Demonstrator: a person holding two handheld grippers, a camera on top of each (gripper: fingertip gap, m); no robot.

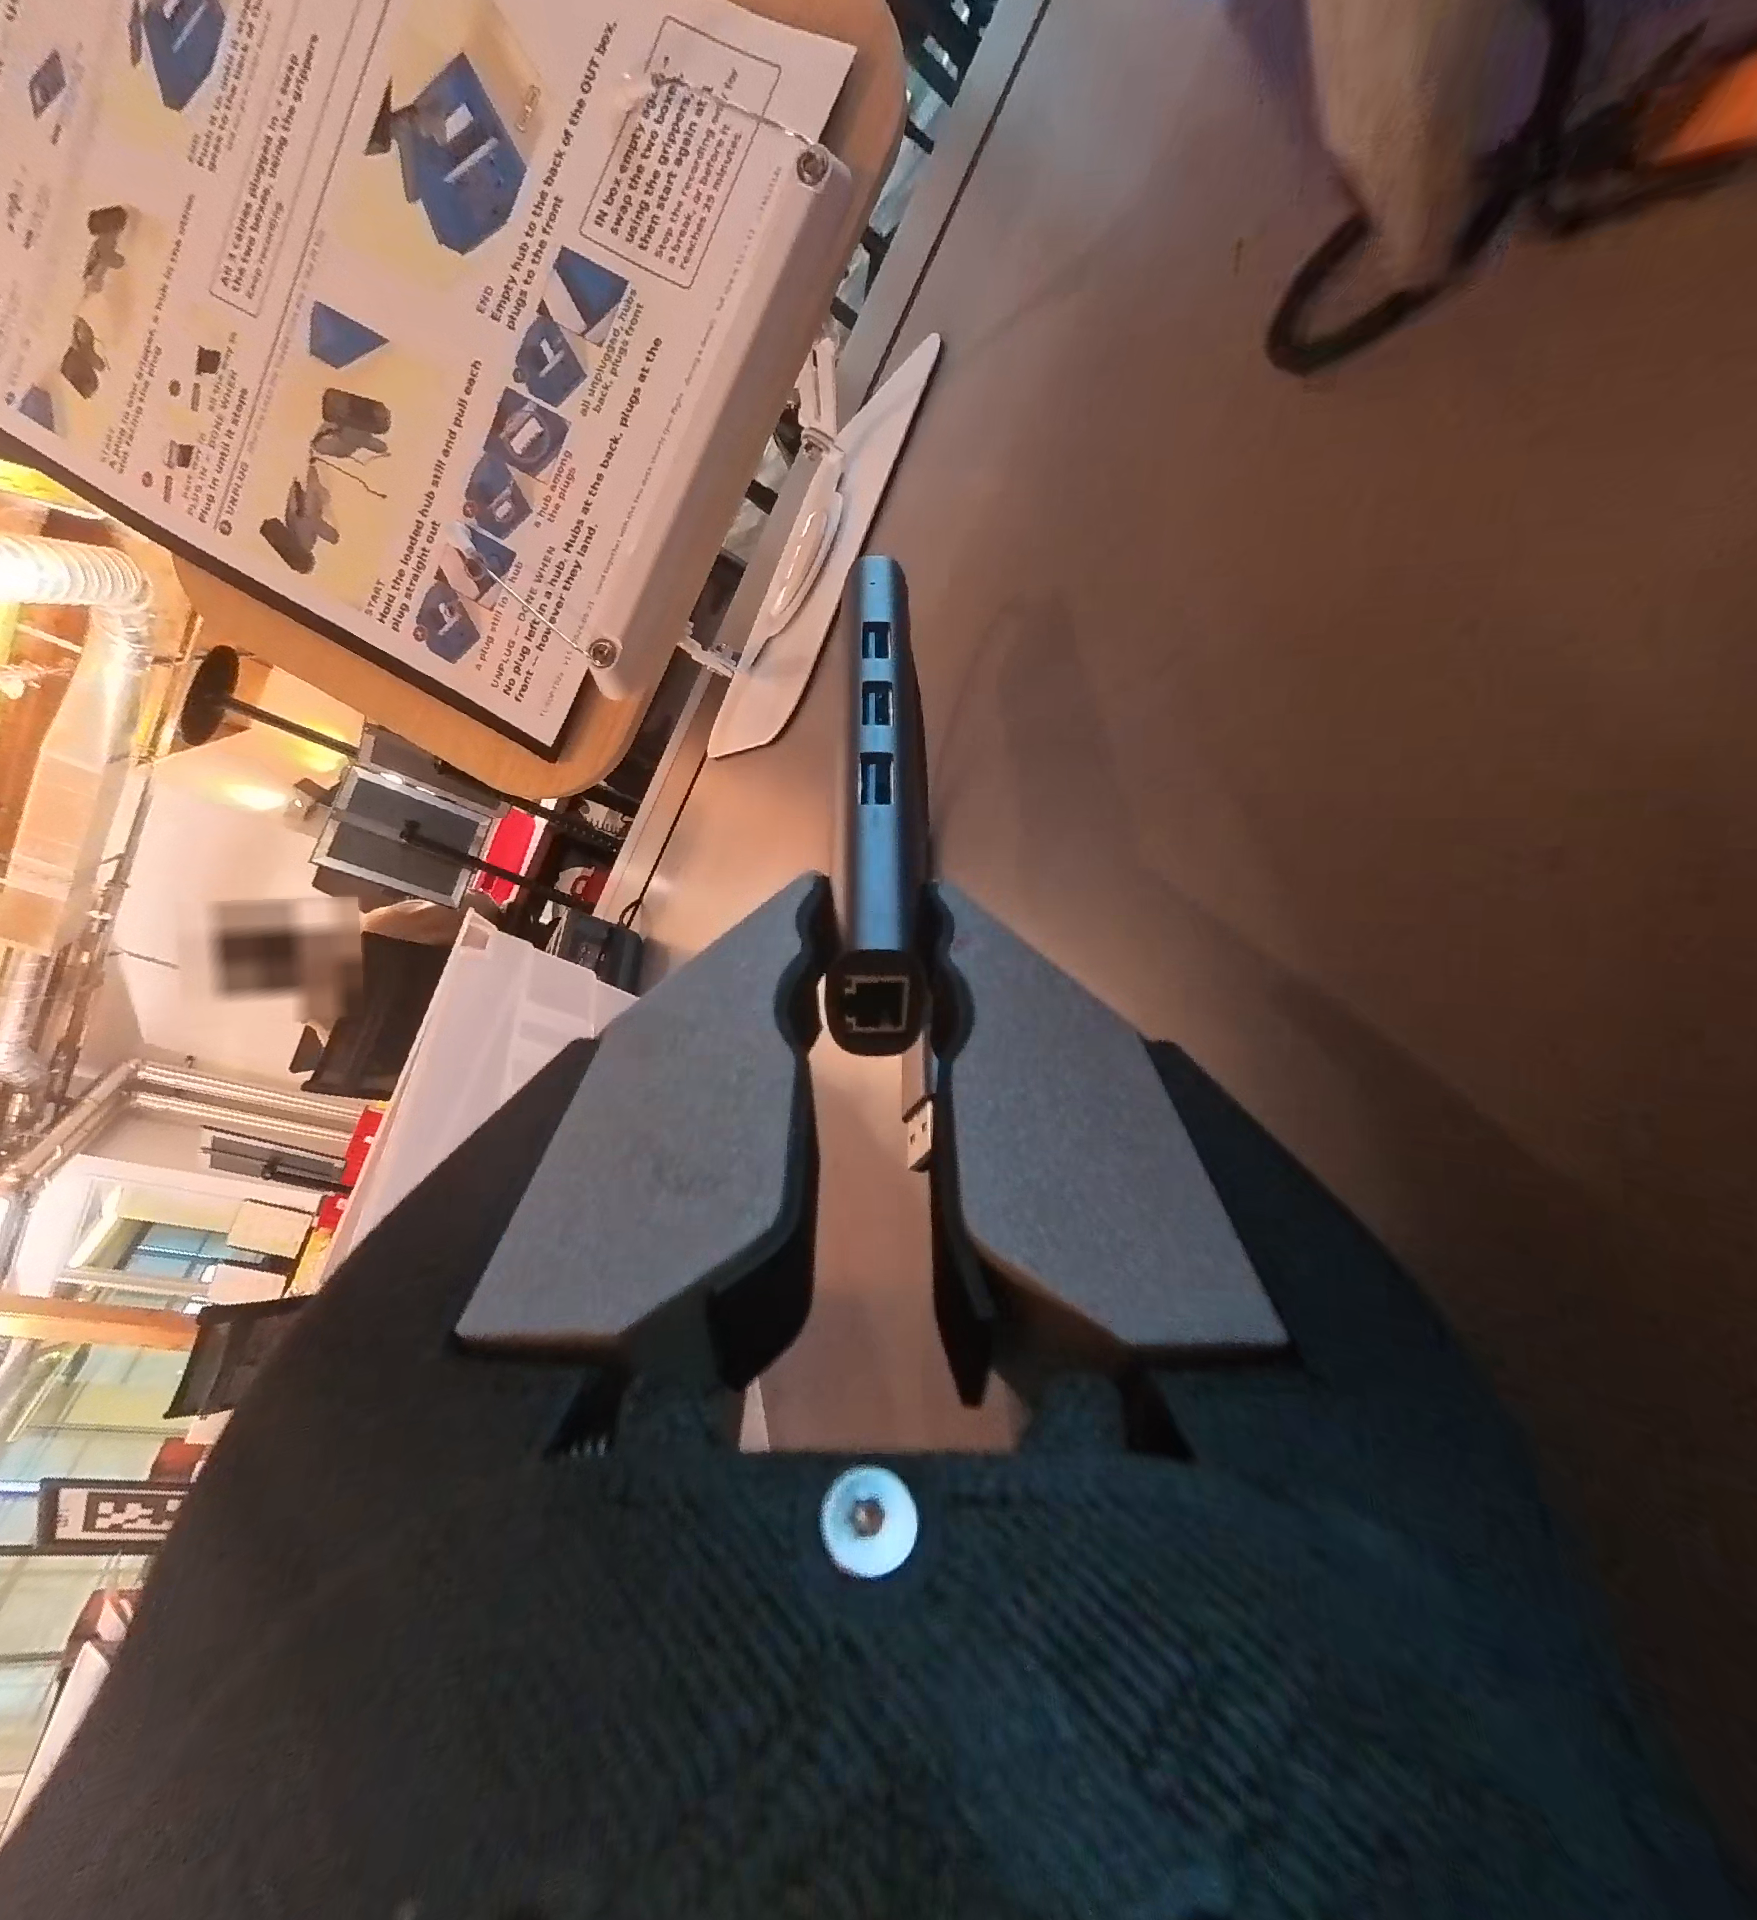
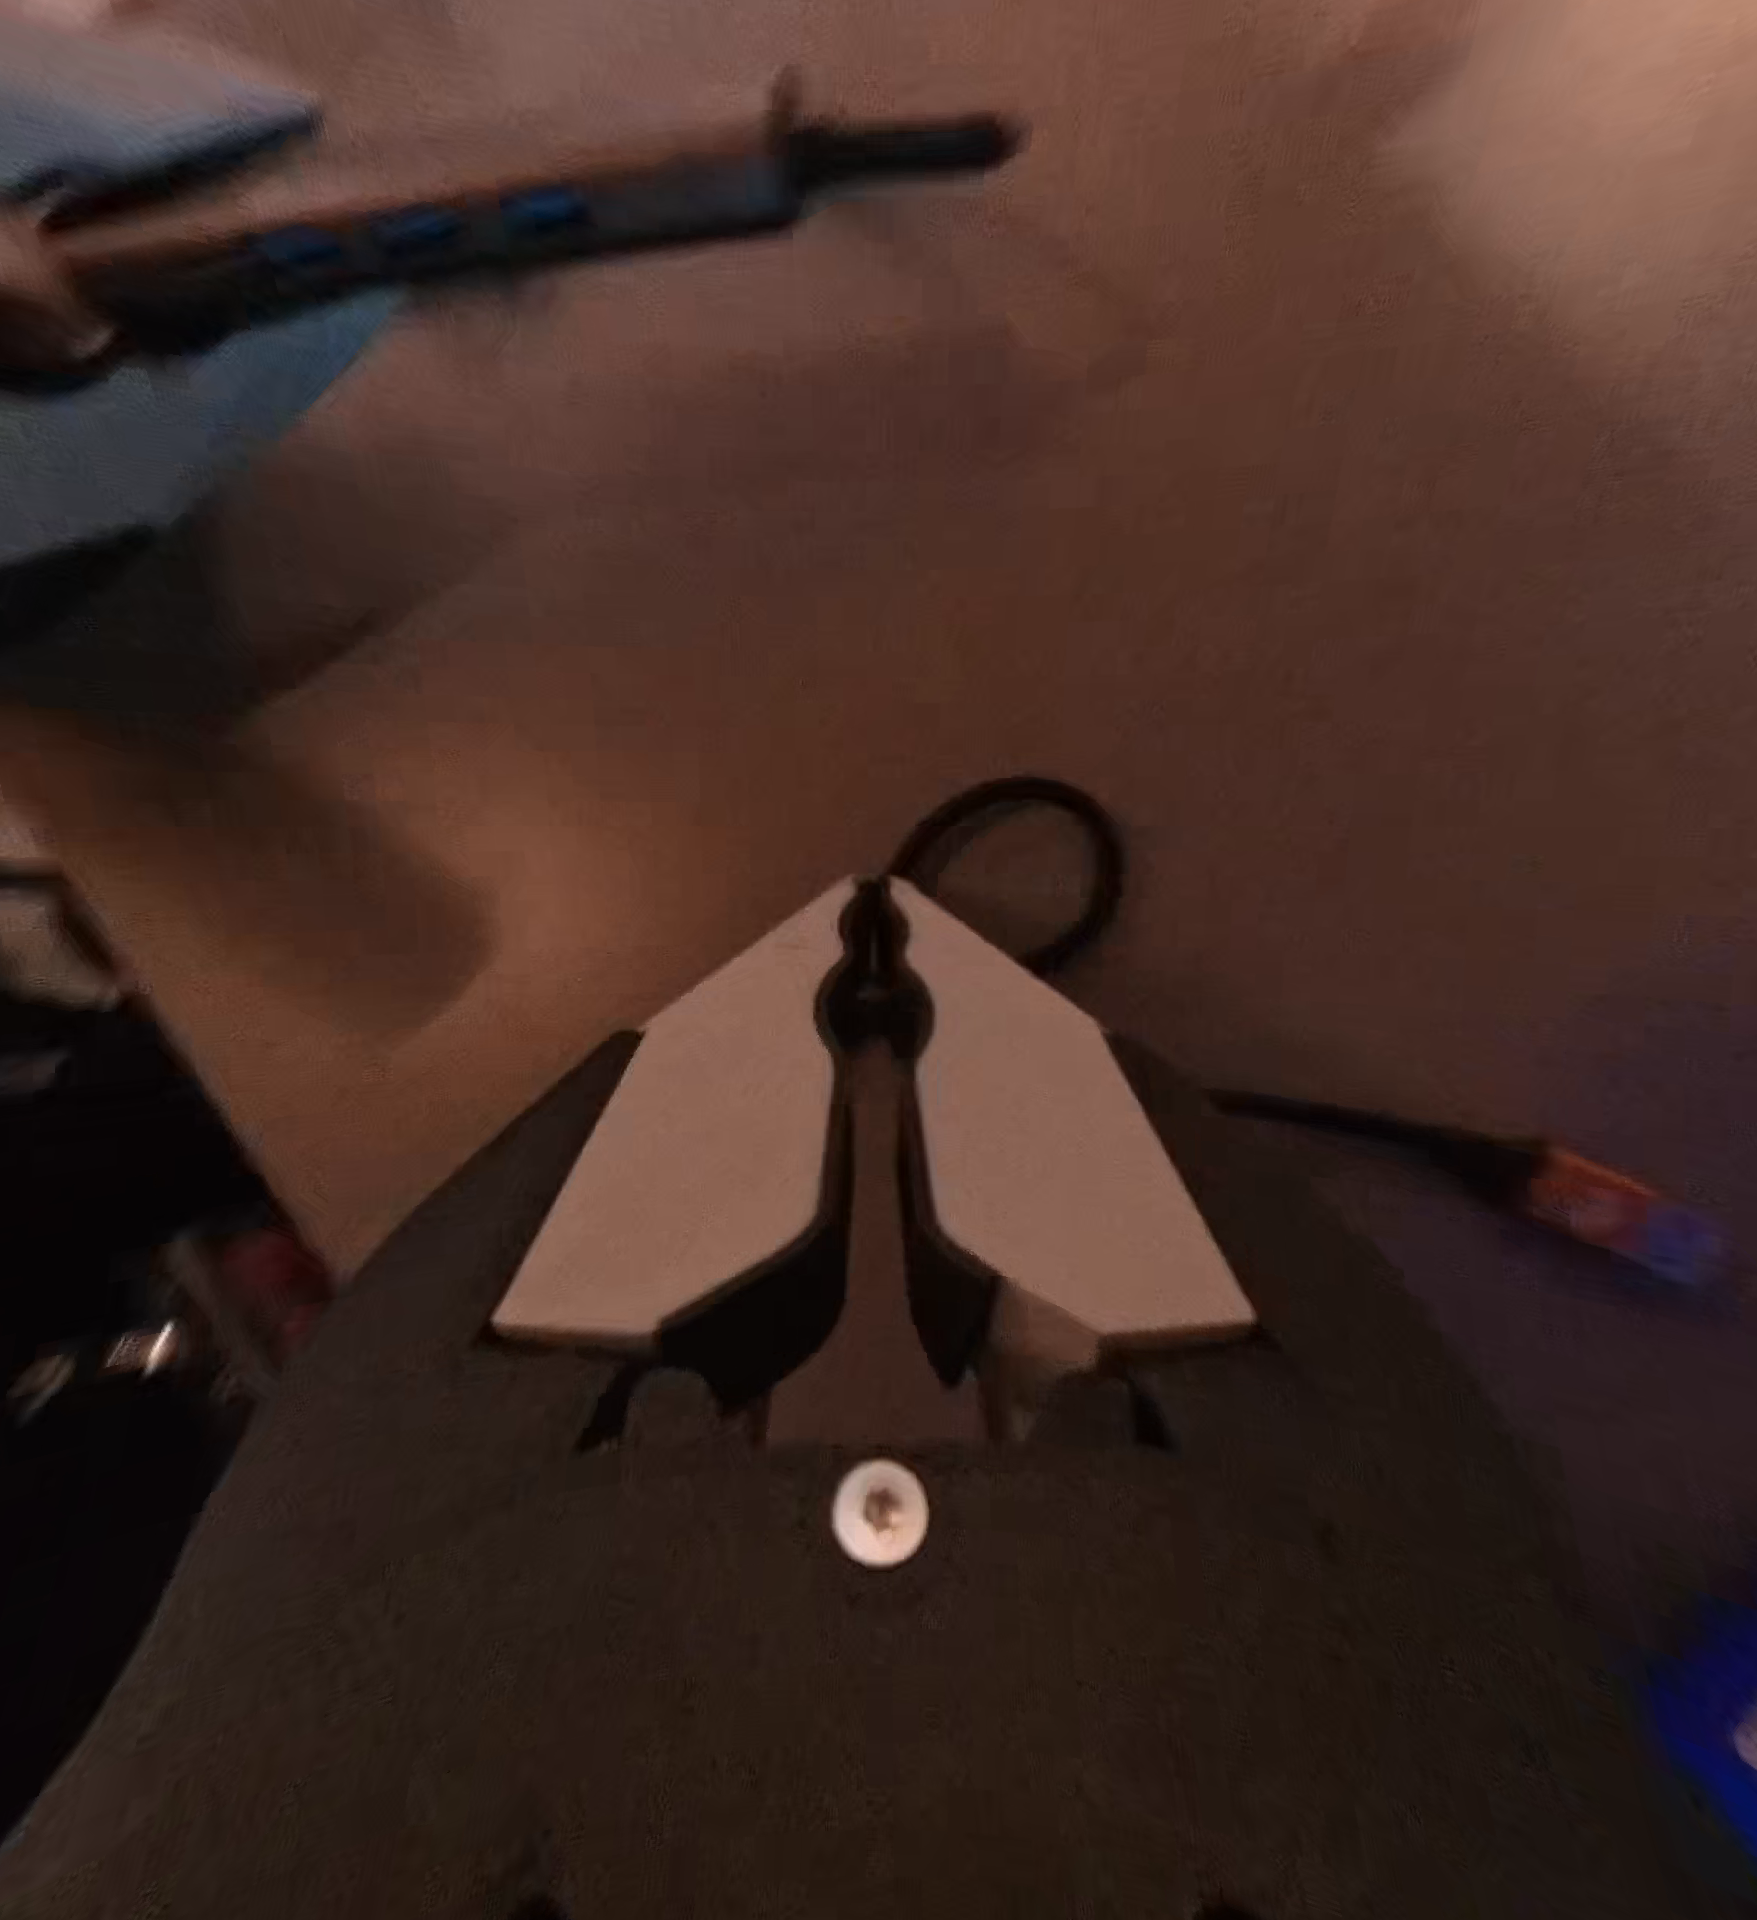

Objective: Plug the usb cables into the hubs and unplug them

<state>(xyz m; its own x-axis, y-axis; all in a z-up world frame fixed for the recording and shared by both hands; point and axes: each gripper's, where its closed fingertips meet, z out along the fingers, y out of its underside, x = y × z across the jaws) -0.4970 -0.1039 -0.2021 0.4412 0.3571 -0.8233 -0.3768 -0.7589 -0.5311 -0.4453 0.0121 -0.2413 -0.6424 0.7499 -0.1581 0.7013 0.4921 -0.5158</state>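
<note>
1. The left gripper [image 1: 874, 940] pinches a grey hub [image 1: 879, 769] near its end, one finger on each long side. The hub points away from the camera and is lifted above the brown table [image 1: 1373, 935].
2. Hub detail – three blue-lined sockets show along its upper face, all empty, and a square socket faces the camera at the near end. A silver plug [image 1: 918, 1132] hangs just below that end, beside the right finger.
3. In the right wrist view the same hub [image 2: 458, 223] appears blurred at upper left, held by the left gripper [image 2: 74, 312] well above the table [image 2: 1269, 520].
4. The right gripper [image 2: 869, 904] has its fingers pressed together on a thin black cable [image 2: 1035, 831], which loops out just past the tips.
5. A second cable end with an orange-and-blue plug [image 2: 1601, 1210] lies on the table to the right – apart from the right gripper.
6. Behind the table edge, a printed instruction sheet [image 1: 334, 291] stands on a board.
7. The right wrist view is motion-blurred; finer detail cannot be told.
</note>
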